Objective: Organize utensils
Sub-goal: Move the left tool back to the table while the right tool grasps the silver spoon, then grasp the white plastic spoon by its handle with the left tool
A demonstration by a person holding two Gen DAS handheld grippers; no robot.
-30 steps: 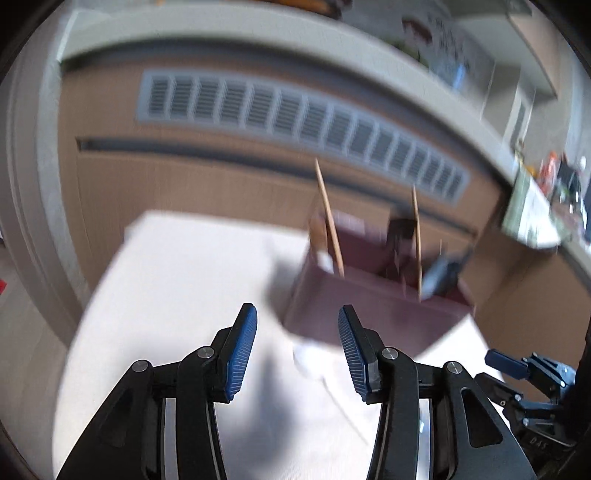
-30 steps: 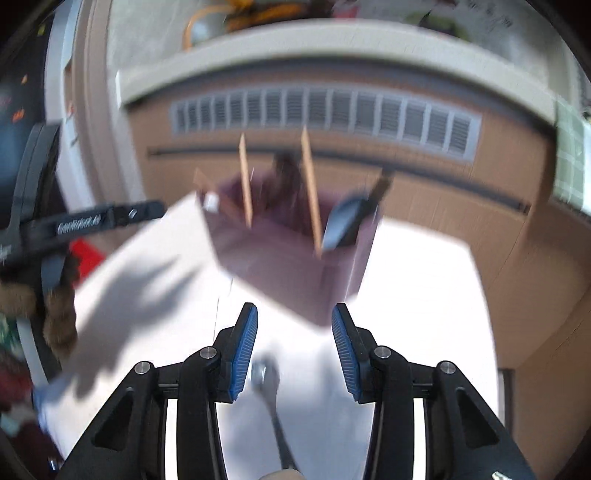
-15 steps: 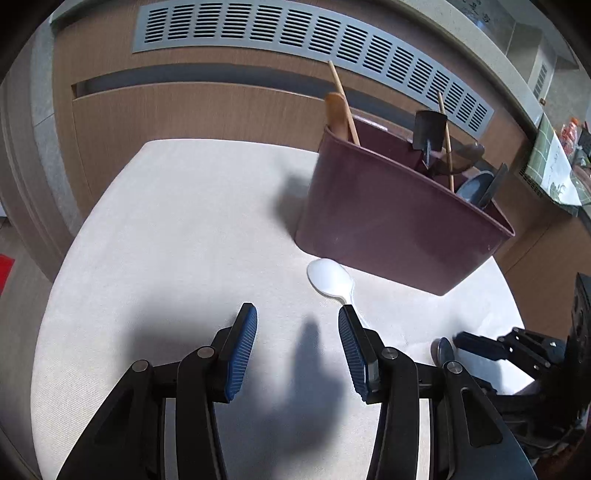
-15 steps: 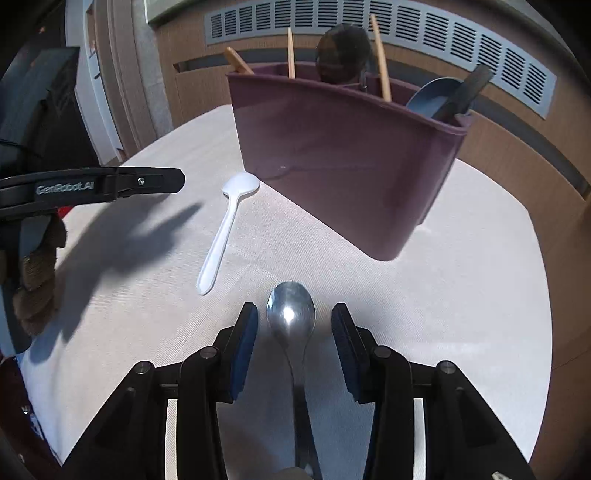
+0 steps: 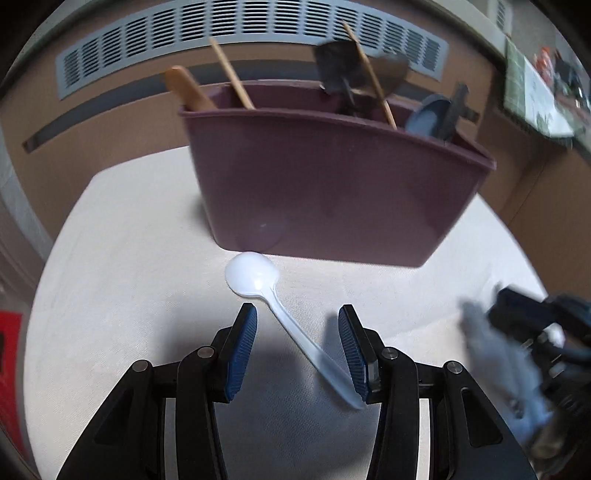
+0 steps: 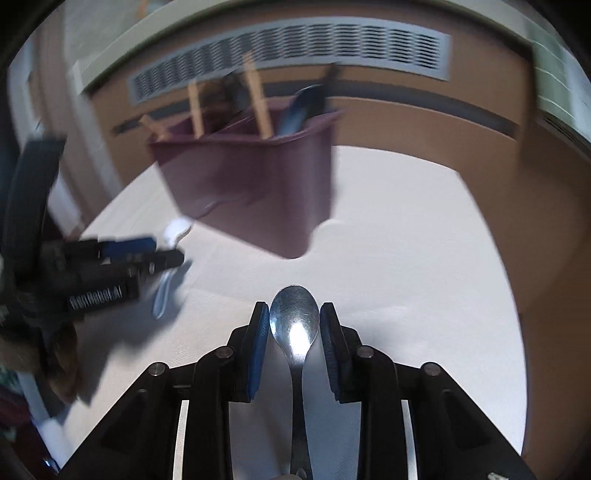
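Observation:
A white plastic spoon (image 5: 258, 278) lies on the white table, bowl toward the maroon utensil caddy (image 5: 332, 192). My left gripper (image 5: 297, 345) is open and straddles the spoon's handle, low over the table. In the right wrist view a metal spoon (image 6: 294, 321) sits between the pads of my right gripper (image 6: 294, 345); the jaws have narrowed around its bowl and stand right beside it, contact unclear. The caddy (image 6: 251, 184) stands behind, and the white spoon (image 6: 173, 236) shows at the left under the left gripper (image 6: 122, 258).
The caddy holds wooden chopsticks (image 5: 232, 74), a wooden spoon (image 5: 186, 88), a dark spatula (image 5: 338, 70) and a blue-grey ladle (image 5: 428, 118). A wood-panelled wall with a grey vent (image 5: 240, 29) runs behind the round table (image 5: 129, 277). The right gripper shows blurred in the left wrist view (image 5: 524, 332).
Both grippers moved forward and down: the left now straddles the white spoon's handle. The right jaws narrowed around the metal spoon's bowl and swung, the caddy now further off.

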